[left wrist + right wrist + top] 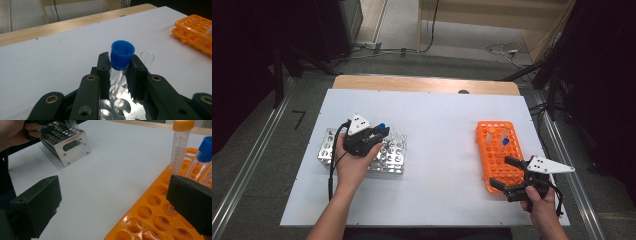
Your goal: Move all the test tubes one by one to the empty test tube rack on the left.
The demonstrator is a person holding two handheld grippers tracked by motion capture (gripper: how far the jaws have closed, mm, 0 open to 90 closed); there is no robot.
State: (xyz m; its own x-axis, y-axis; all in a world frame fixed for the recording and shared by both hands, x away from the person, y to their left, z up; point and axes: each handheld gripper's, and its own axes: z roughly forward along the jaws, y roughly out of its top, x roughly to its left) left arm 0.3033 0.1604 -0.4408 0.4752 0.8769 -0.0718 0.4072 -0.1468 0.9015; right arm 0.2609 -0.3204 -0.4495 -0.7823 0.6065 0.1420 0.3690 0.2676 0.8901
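Observation:
My left gripper (379,131) is over the metal tube rack (393,159) at the table's left, shut on a clear tube with a blue cap (382,126). In the left gripper view both jaws (119,63) clasp that tube (121,53) just under its cap, above the rack's holes (120,105). An uncapped clear tube (147,57) stands just beyond. My right gripper (508,175) is open at the near right corner of the orange rack (492,150), with nothing between its jaws (112,202). That rack (150,215) holds an orange-capped tube (178,147) and a blue-capped tube (201,160).
The white table top (442,150) lies bare between the two racks. A wooden strip (427,84) runs along the far edge. Beyond it are cables on the floor (507,50) and dark stands on both sides.

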